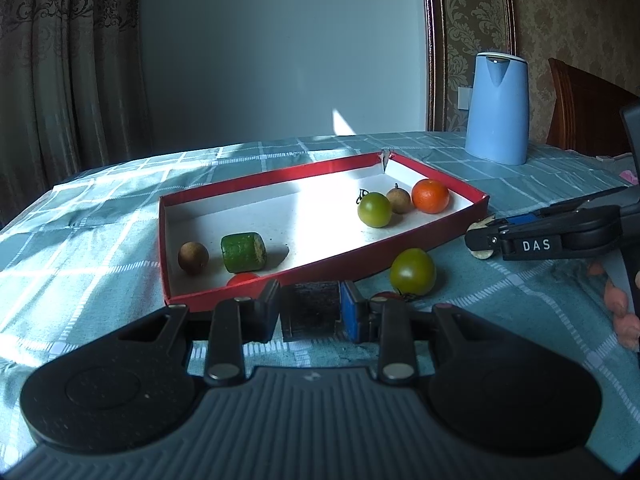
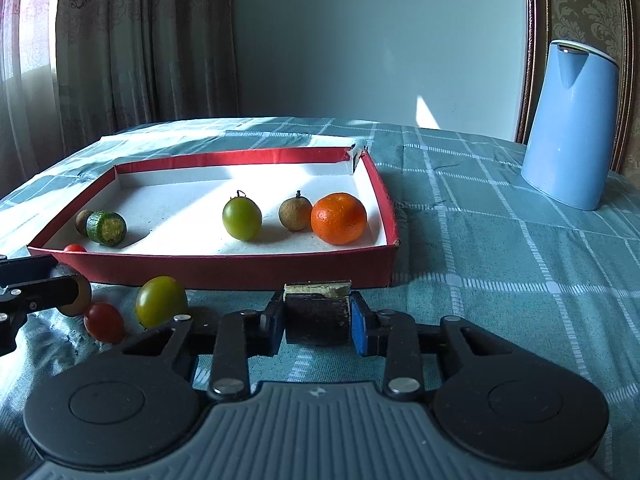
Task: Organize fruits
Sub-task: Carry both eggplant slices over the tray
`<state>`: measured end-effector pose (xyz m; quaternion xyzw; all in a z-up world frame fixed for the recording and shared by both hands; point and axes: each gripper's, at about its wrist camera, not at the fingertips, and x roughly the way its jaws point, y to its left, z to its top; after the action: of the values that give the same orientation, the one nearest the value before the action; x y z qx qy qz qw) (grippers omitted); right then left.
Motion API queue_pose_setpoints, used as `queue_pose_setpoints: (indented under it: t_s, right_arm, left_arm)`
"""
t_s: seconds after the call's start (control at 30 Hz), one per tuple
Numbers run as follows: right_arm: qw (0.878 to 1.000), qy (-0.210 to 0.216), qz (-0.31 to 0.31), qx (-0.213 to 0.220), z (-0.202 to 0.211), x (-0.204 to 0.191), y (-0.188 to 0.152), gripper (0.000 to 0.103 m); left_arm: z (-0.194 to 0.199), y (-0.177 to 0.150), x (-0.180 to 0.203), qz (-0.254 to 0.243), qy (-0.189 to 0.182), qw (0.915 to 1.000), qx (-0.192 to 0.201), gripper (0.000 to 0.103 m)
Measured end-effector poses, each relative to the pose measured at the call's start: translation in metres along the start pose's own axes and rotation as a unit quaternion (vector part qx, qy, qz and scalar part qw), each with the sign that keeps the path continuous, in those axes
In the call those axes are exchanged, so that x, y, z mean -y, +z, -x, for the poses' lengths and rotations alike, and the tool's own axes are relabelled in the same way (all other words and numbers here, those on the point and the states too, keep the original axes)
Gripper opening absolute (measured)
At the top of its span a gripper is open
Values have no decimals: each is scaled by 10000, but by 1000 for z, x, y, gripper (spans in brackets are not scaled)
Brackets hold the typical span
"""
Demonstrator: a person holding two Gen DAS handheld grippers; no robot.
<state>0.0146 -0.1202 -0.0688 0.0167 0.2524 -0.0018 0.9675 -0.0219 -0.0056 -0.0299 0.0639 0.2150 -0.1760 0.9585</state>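
Teal checked cloth covers the table (image 2: 500, 248), with patterned curtains (image 2: 132, 48) behind and a pale blue kettle (image 2: 568, 128) standing far ahead and to the right of the right gripper's fingers.

Straight ahead of both pairs of fingers sits a shallow red box (image 2: 240, 270) with a white floor. Inside it, toward its right end, an orange mandarin (image 2: 339, 218) touches a brown longan (image 2: 295, 213), and a green tomato (image 2: 242, 218) sits a little to their left. At the box's left end a cut piece of green cucumber (image 2: 106, 227) lies against a second longan (image 1: 193, 257), with a small red tomato (image 2: 75, 248) just inside the near wall.

The right gripper (image 2: 317, 316) has its fingers closed on a dark cucumber chunk (image 2: 316, 312), low over the cloth just before the box's near wall. The left gripper (image 1: 310, 310) likewise clamps a dark block (image 1: 310, 308) between its pads, right at the box's near wall.

Outside the box, just ahead and right of the left fingers, a second green tomato (image 1: 413, 271) rests on the cloth beside a red cherry tomato (image 2: 104, 322).
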Motion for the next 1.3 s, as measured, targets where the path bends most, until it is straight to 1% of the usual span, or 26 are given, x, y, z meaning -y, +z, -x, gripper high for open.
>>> queue_pose_setpoints:
  t_s: [0.13,0.27,0.43,0.6,0.77,0.9,1.13,1.17,1.3]
  right_arm:
    - [9997,-52,-60,219,8,2,0,32]
    - [9994,-42,18,345,15,-1,0,32]
    - [9986,-54,209,482,19,-7,9,32]
    - [9976,-90,410,557,13,-14,22,32]
    - [9975,-63,486,519,-1,-19,36,32]
    - [9976,-83,535,428,-17,-23,45,32]
    - [9993,-38,359,71,-50,-21,55,32]
    - [9994,-12,333,57,-52,-20,56,32]
    - [9994,23,330,49,-55,-23,58,32]
  left_arm:
    - [3,-1,0,-12,28,10000,91,29]
    - [7,1,0,17,45,9998,209,29]
    - [2,10,-7,198,-48,9997,136,29]
    - [-3,24,-5,145,0,9997,175,29]
    - [-12,40,-3,56,36,9997,217,29]
    - [-29,54,-6,170,53,9998,116,29]
    - [-71,74,-19,294,401,9987,-144,29]
    - [-79,77,-22,349,485,9980,-196,29]
    - [-105,81,-32,490,625,9962,-369,29]
